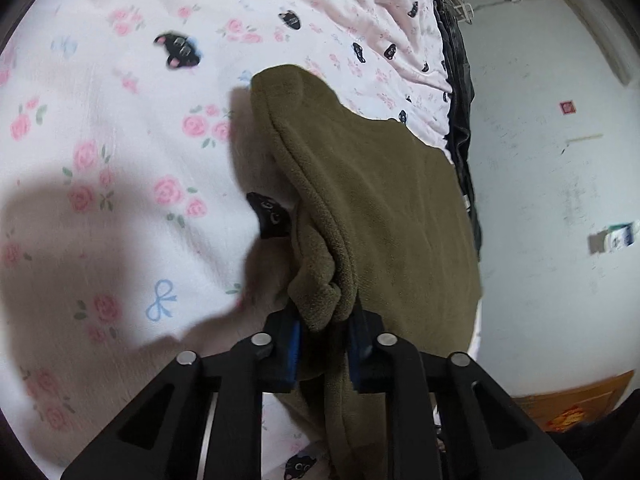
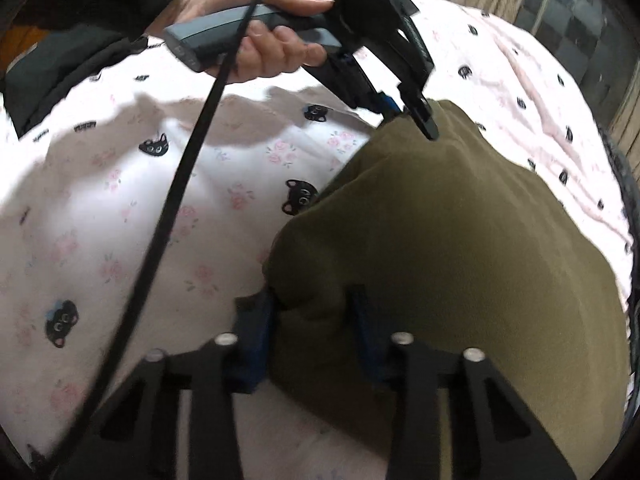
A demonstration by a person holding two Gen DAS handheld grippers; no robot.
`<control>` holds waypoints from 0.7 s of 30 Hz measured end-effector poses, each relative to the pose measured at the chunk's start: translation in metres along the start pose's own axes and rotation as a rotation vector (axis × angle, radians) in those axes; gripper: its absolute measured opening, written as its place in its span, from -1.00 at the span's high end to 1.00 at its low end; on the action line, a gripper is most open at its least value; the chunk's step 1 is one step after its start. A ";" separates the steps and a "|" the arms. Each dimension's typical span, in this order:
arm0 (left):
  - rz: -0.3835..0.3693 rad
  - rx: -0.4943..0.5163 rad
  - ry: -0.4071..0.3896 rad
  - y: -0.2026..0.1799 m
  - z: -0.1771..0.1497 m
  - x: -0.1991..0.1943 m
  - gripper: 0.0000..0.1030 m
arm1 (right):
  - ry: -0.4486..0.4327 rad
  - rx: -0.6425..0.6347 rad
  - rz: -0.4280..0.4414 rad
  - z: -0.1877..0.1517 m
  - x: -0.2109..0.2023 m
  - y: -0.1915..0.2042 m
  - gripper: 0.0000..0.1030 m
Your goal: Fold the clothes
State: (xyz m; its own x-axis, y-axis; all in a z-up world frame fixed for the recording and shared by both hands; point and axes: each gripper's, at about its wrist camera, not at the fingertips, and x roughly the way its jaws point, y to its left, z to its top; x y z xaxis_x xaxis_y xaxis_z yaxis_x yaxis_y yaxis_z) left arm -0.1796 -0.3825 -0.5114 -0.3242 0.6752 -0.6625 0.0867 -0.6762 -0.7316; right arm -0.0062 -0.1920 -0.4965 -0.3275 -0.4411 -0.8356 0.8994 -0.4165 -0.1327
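Olive fleece garment [image 1: 372, 200] lies along the right side of a bed, on a pink floral sheet with black cat faces [image 1: 120, 140]. Low in the left wrist view, the left gripper [image 1: 324, 344] is clamped on a bunched edge of the fleece. In the right wrist view, the right gripper [image 2: 312, 336] pinches another fold at lower centre, the cloth humped between its blue pads. The left gripper shows again at upper centre there, carried by a hand [image 2: 256, 36] and biting the far corner. By my reckoning, both corners are taken and the fold itself is about to start. Next, I'd guess, both grips lift together and carry that edge across without slipping.
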 end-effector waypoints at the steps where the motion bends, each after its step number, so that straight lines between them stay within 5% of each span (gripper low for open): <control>1: 0.018 0.005 -0.002 -0.004 -0.001 -0.001 0.77 | 0.007 0.025 0.027 0.001 -0.001 -0.006 0.51; 12: 0.143 -0.007 -0.025 -0.058 -0.001 -0.022 0.80 | -0.060 0.258 0.207 -0.003 -0.049 -0.065 0.63; 21: 0.140 0.047 -0.059 -0.156 0.007 -0.013 0.80 | -0.160 0.393 0.256 -0.023 -0.111 -0.142 0.65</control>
State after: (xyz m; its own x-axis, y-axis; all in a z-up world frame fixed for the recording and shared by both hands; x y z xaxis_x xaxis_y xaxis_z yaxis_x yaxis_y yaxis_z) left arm -0.1955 -0.2879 -0.3876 -0.3670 0.5560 -0.7458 0.0909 -0.7765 -0.6236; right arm -0.0905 -0.0657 -0.3974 -0.1787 -0.6721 -0.7186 0.7895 -0.5338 0.3029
